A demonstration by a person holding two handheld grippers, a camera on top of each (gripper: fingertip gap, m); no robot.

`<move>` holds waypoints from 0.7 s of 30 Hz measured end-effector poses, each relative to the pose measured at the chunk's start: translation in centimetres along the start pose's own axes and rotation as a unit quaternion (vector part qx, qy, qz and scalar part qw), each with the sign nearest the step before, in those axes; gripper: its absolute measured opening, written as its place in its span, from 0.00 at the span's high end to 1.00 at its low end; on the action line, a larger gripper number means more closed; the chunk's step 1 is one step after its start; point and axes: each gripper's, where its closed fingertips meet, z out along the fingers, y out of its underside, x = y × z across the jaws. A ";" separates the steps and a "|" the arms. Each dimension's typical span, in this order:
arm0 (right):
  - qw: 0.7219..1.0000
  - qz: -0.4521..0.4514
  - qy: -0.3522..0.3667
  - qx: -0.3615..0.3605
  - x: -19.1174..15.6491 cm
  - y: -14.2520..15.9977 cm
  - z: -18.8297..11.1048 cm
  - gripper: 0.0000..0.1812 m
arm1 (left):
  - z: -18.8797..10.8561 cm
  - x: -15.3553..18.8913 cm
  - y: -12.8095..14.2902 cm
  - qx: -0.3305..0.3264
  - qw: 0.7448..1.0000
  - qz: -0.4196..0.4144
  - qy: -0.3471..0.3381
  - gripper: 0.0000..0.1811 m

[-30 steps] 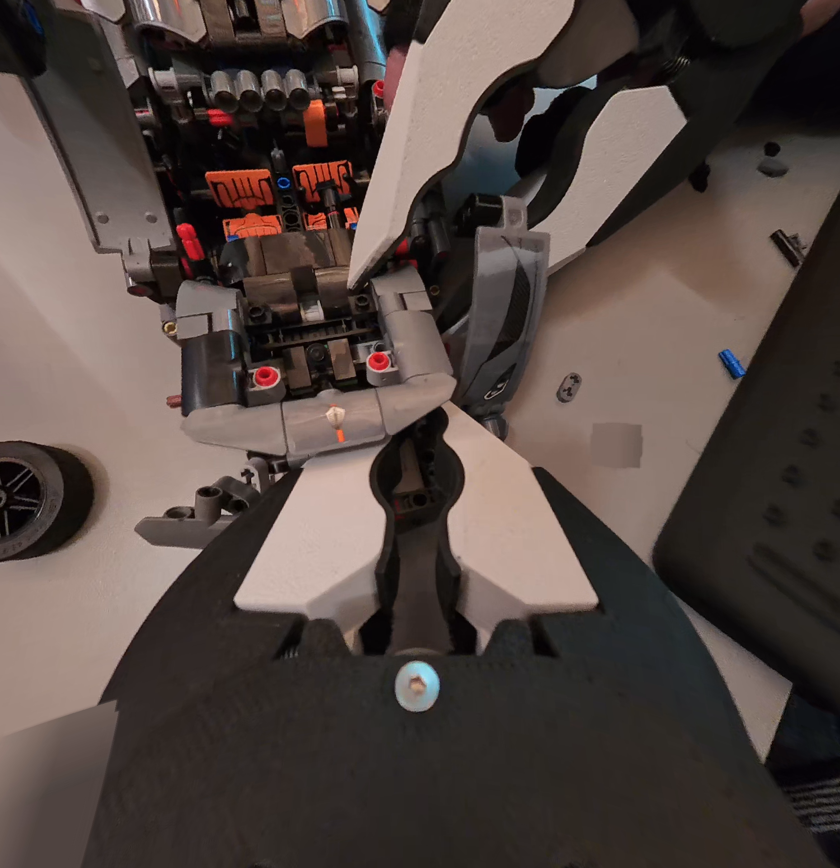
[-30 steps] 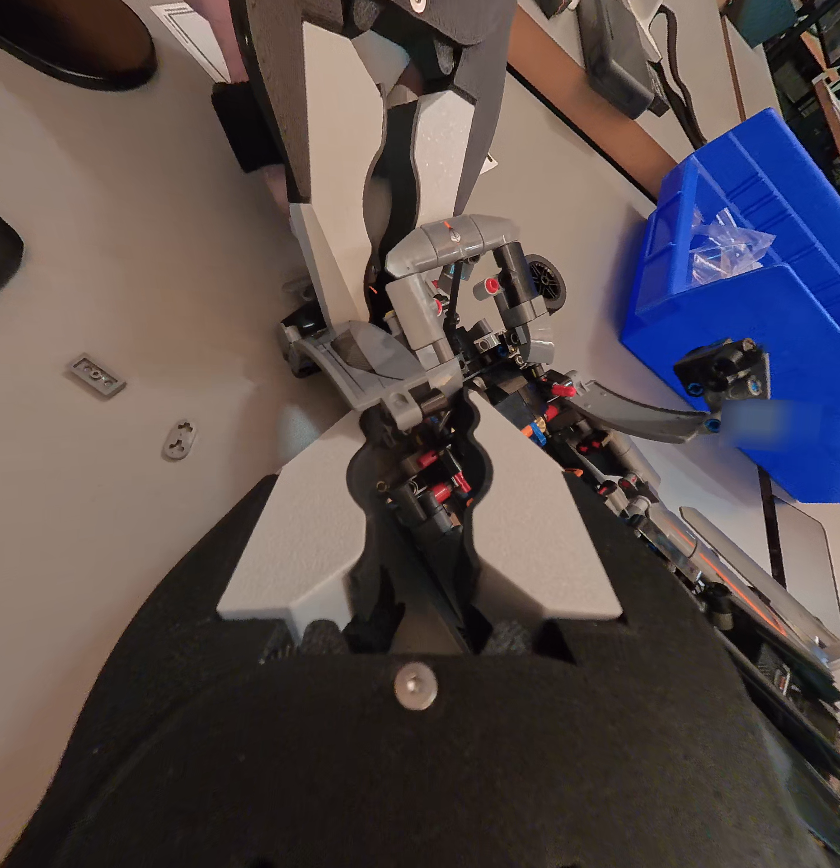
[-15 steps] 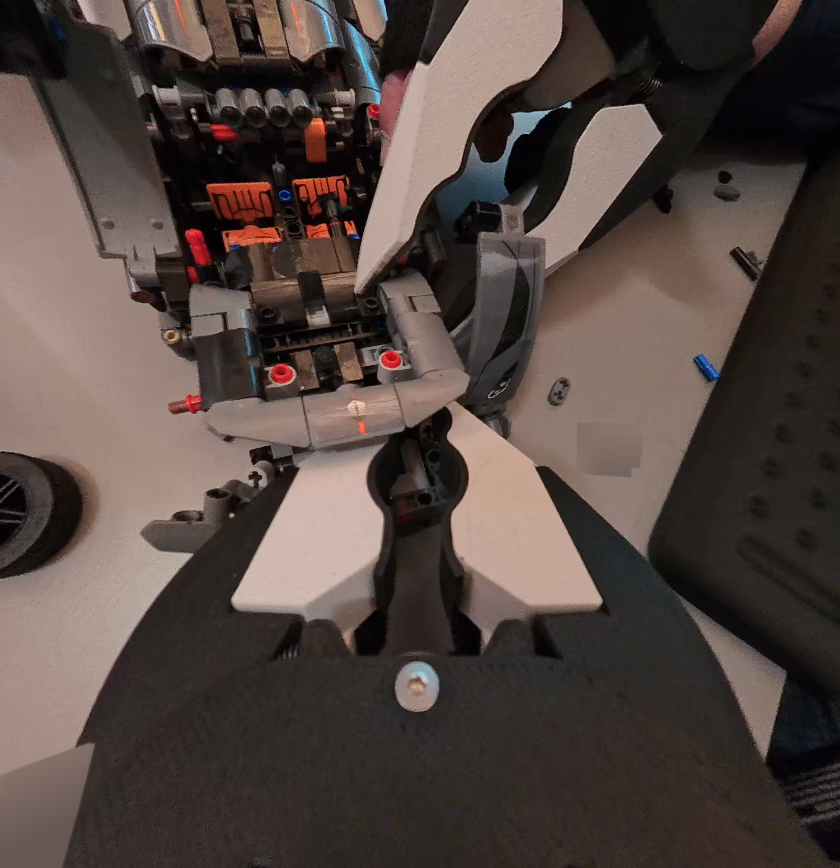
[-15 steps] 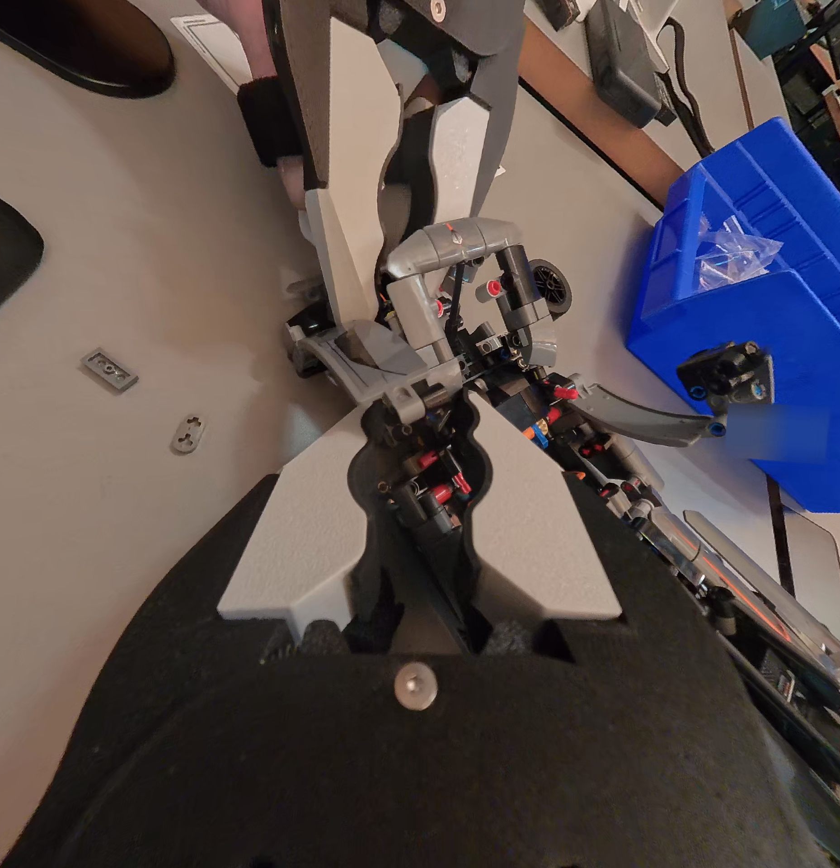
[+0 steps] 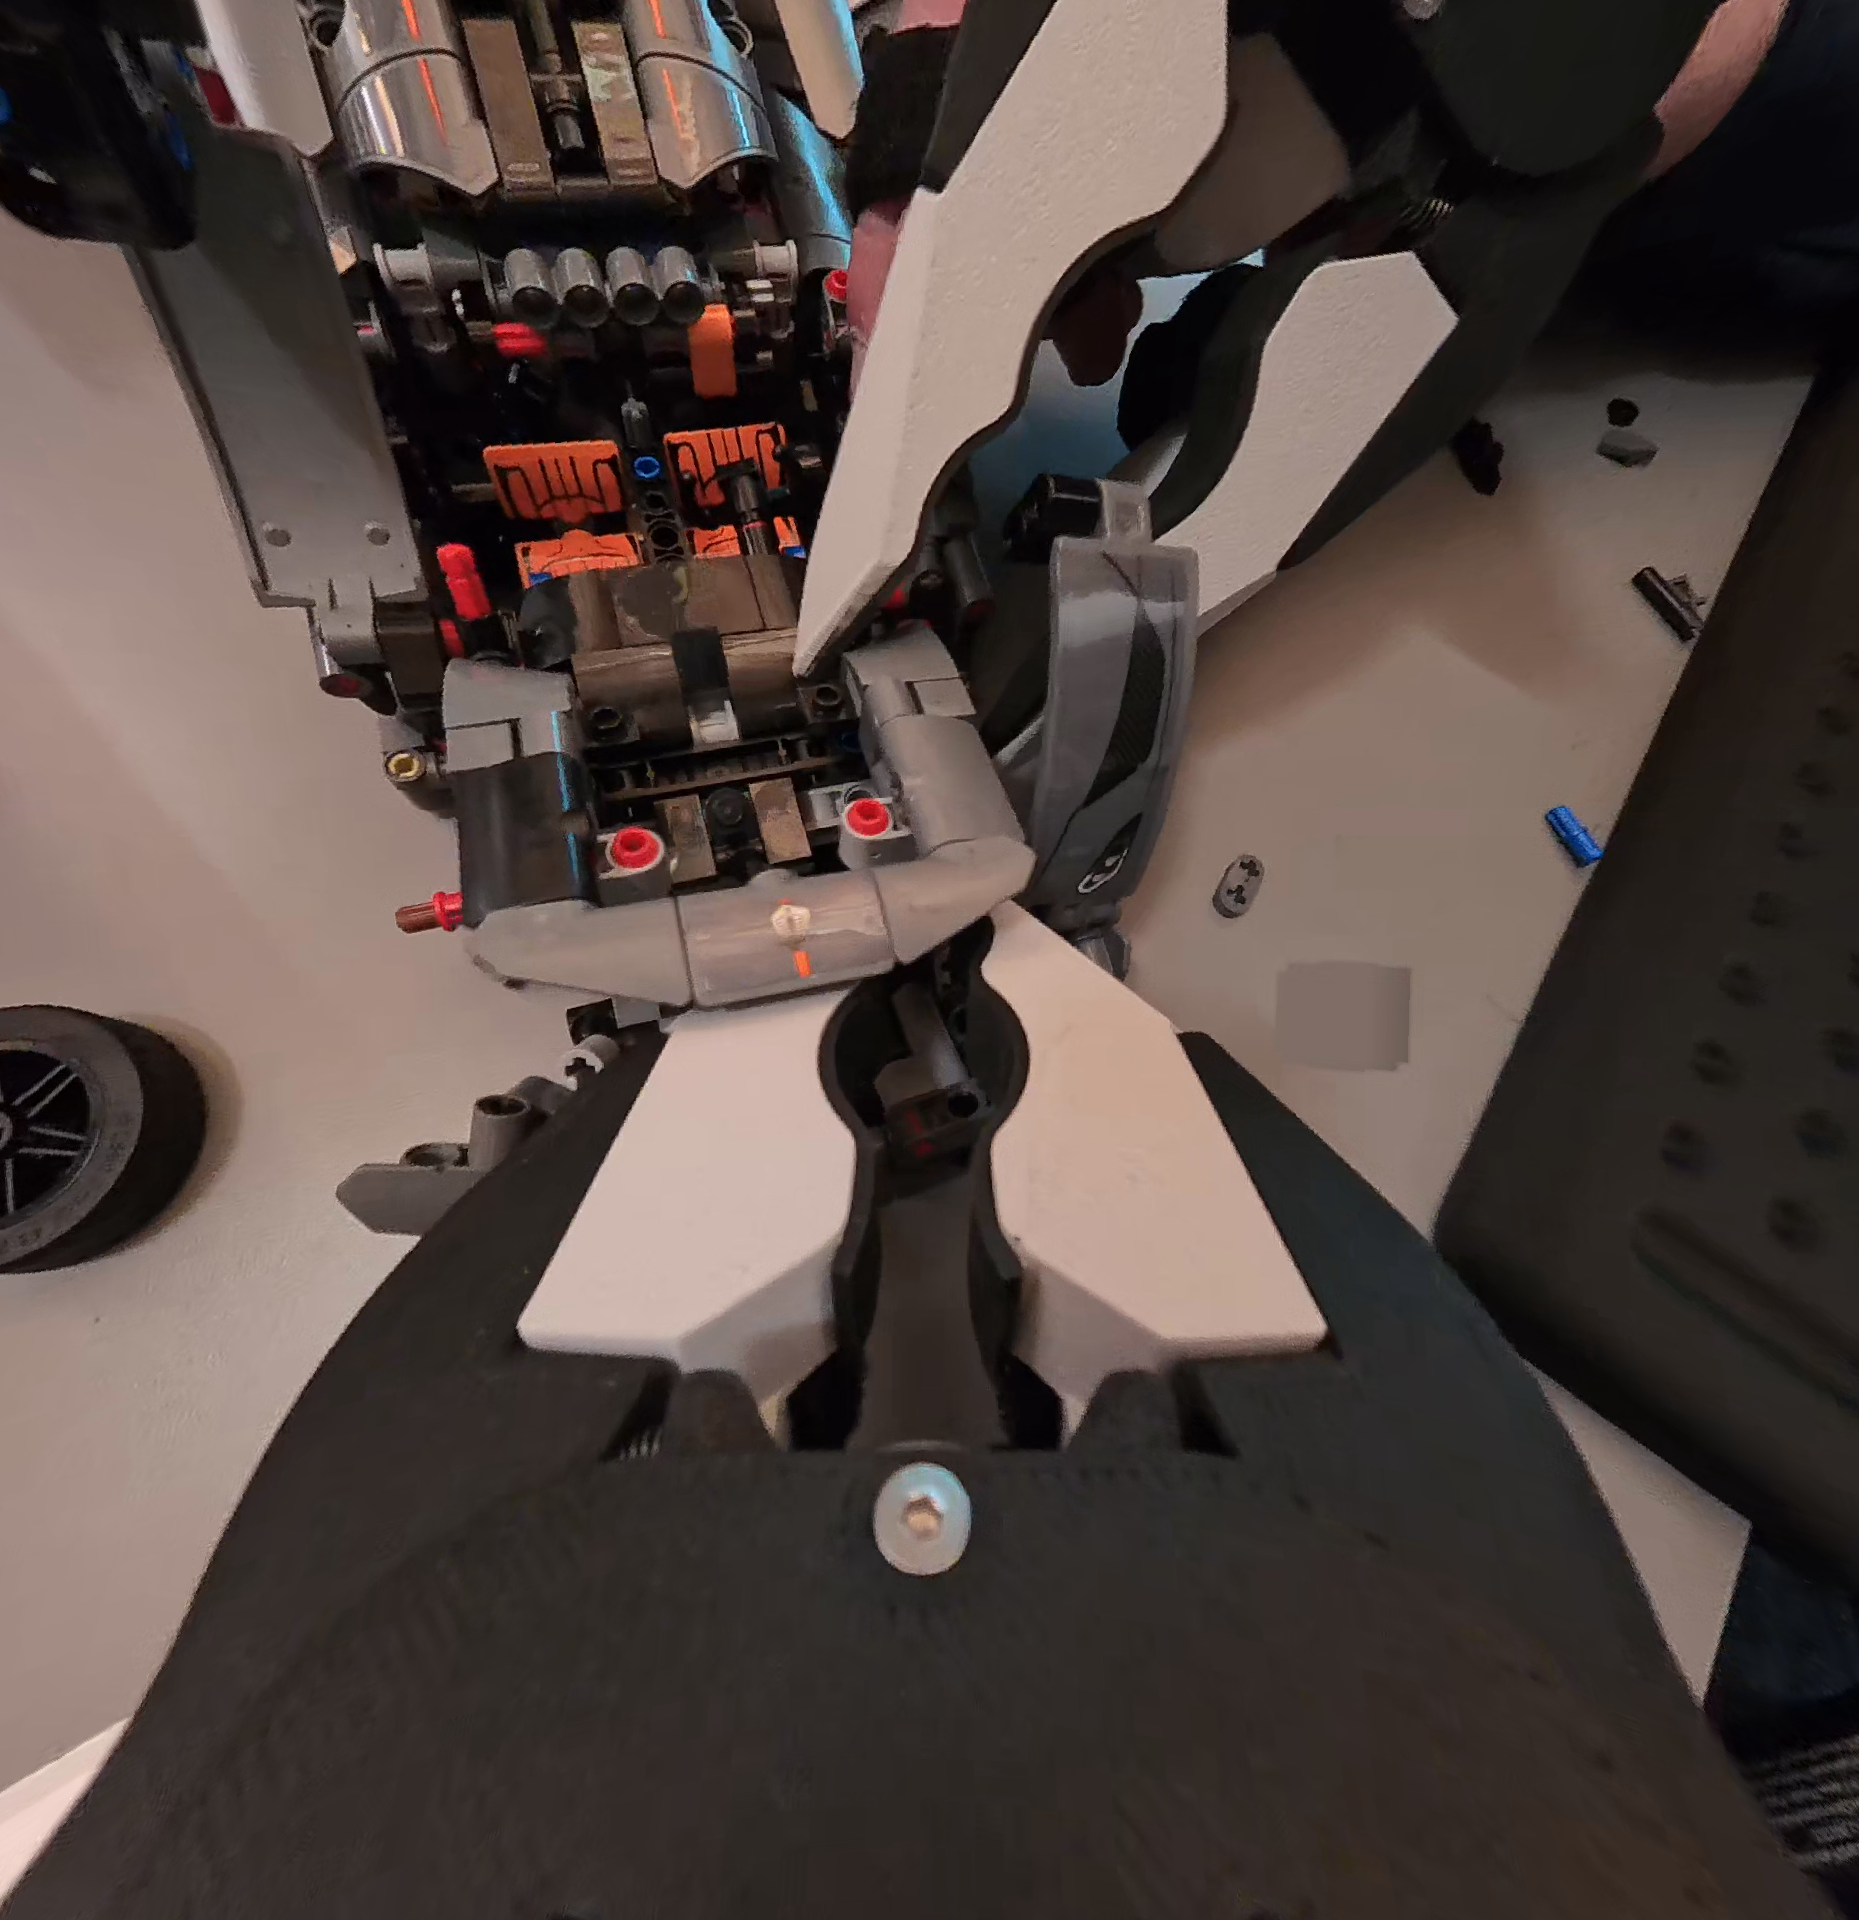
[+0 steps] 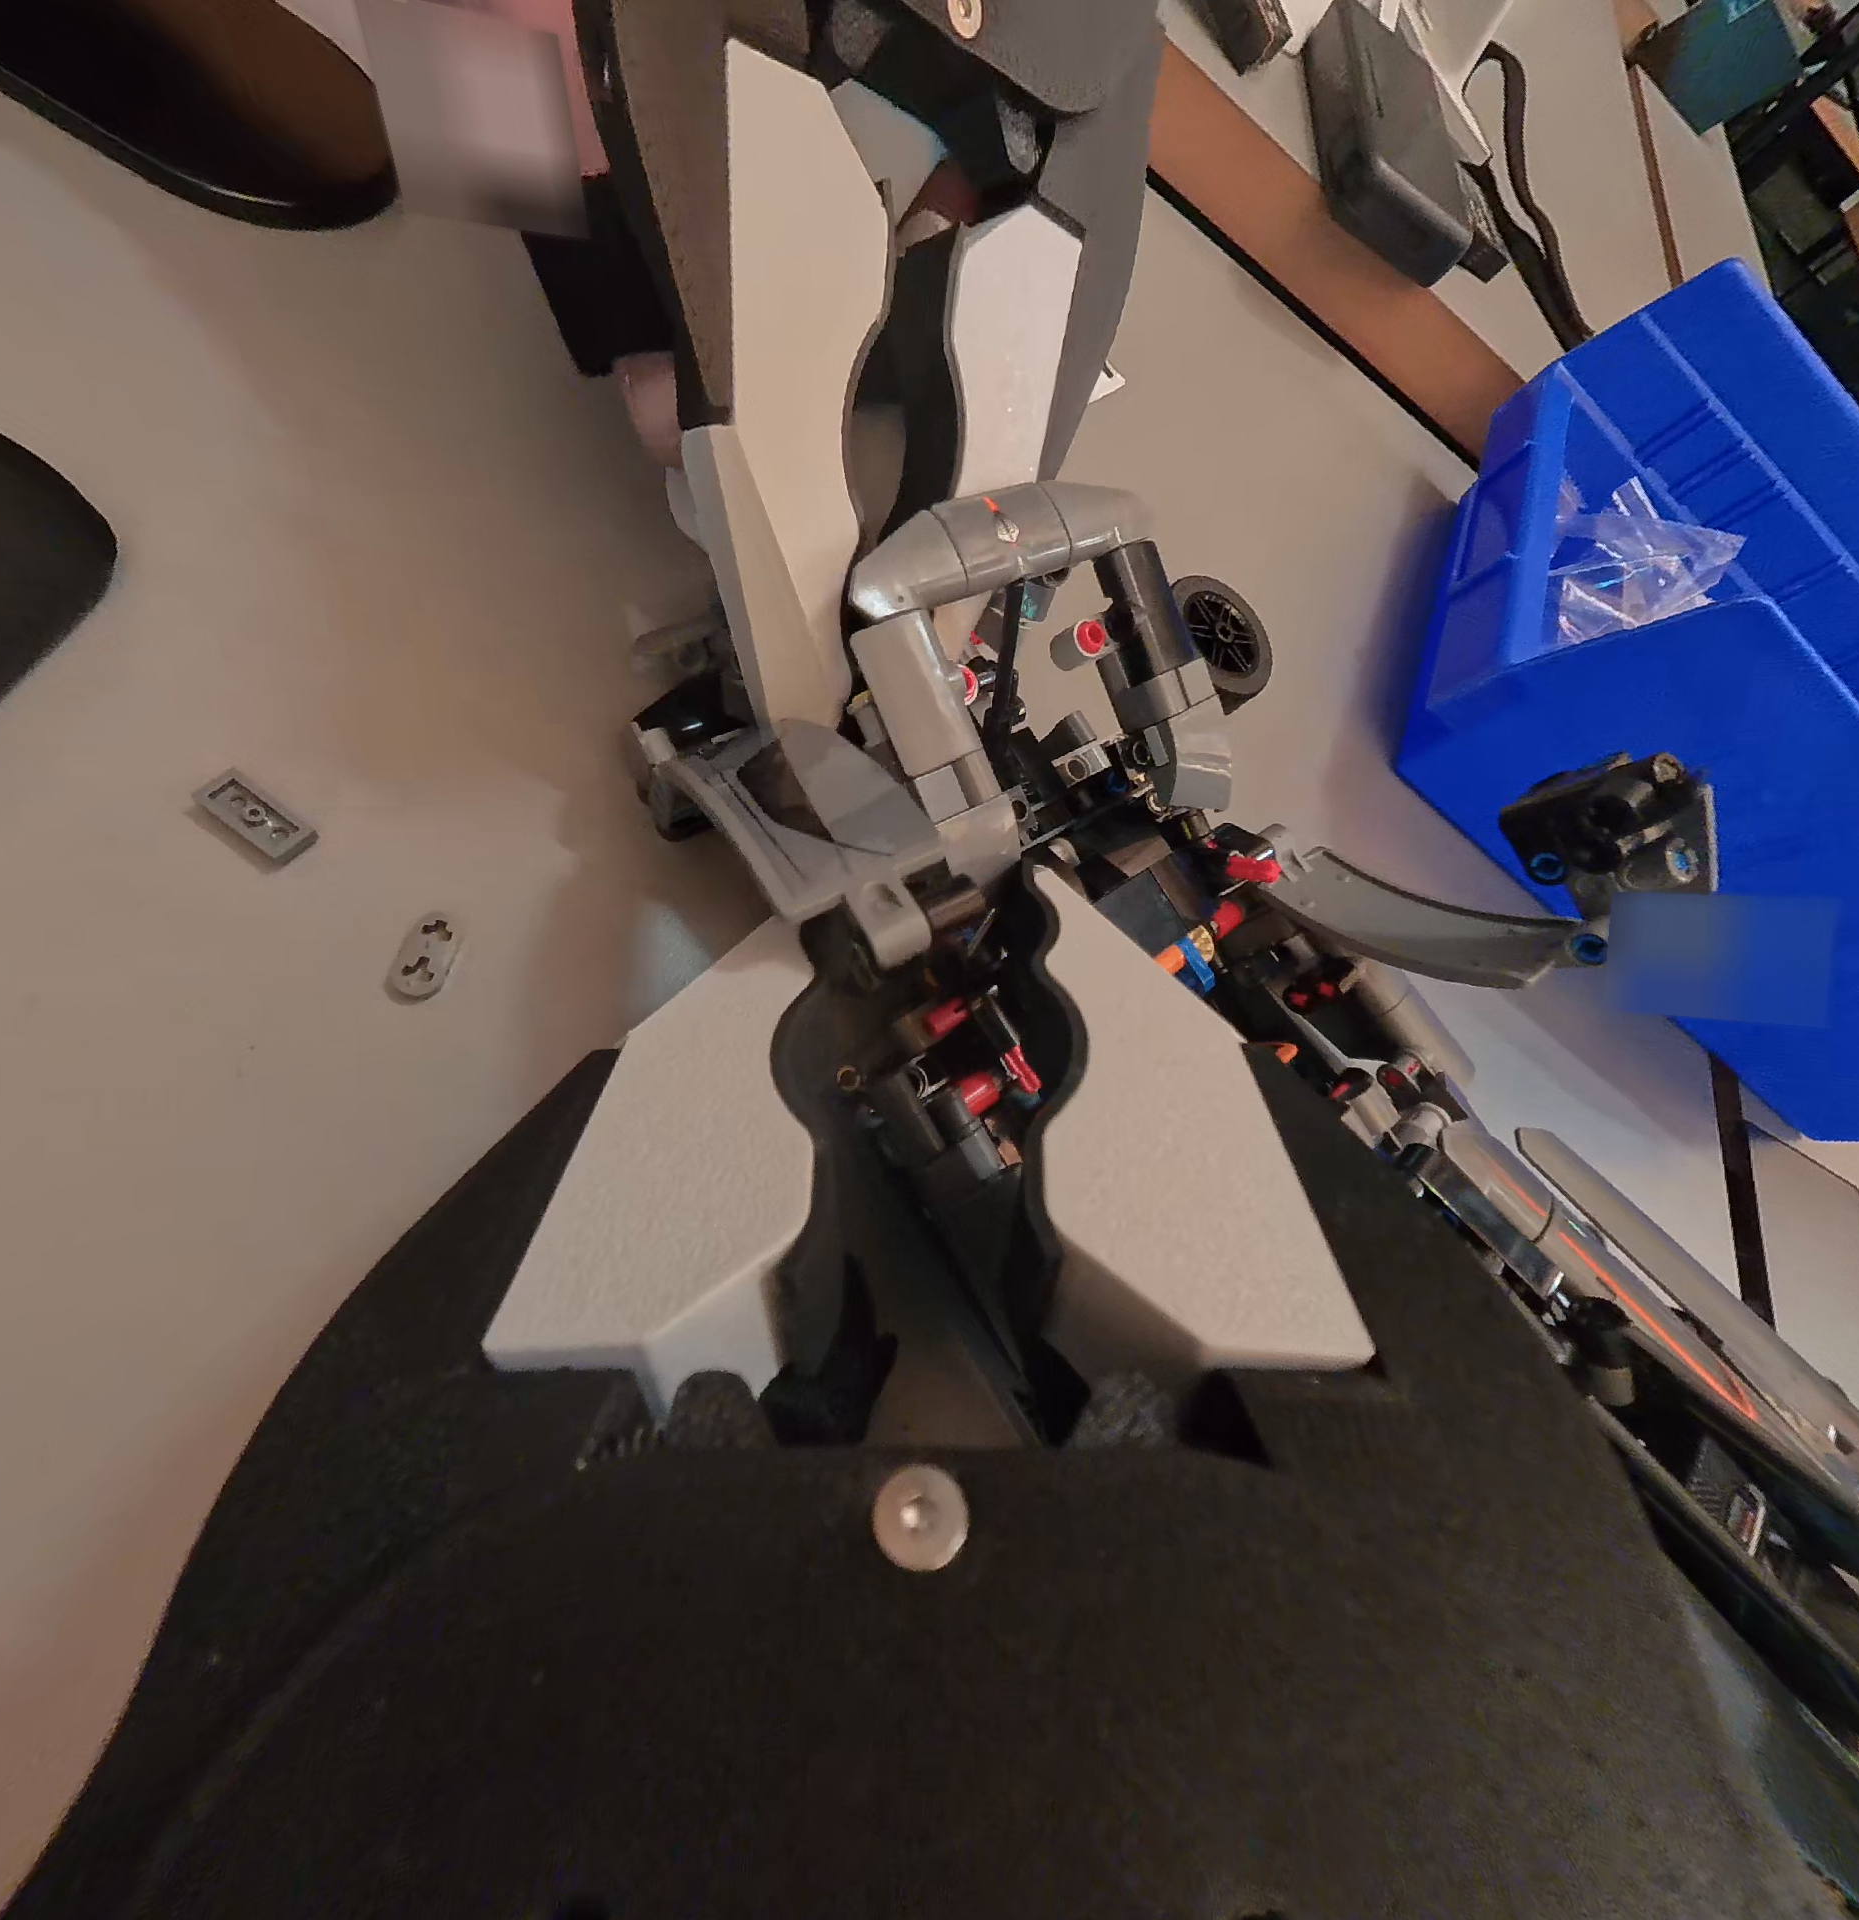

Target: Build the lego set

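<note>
Claws (image 6: 1008,904) on car (image 6: 992,644); blue bin (image 6: 1683,582) (plastic bags (image 6: 1631,566)).

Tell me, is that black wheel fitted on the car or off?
Off. The black wheel lies loose on the white table, apart from the lego car.

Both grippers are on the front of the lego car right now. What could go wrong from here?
The left gripper and right gripper both clamp the lego car at close quarters; twisting them against each other might pop the grey nose arch off. The loose wheel and small grey link lie nearby and could be knocked away.
</note>
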 end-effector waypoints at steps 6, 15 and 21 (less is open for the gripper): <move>1.000 0.001 -0.001 0.001 0.0 0.0 0.0 0.84 | 0.1 0.0 0.0 0.012 1.000 -0.022 0.018 0.96; 1.000 -0.003 -0.004 0.007 0.0 -0.1 -0.3 0.84 | 0.0 0.2 0.1 0.016 1.000 -0.012 0.010 0.99; 1.000 0.011 -0.001 0.025 1.4 -0.8 -2.4 0.84 | -0.3 -0.5 0.4 0.020 1.000 -0.021 -0.007 0.92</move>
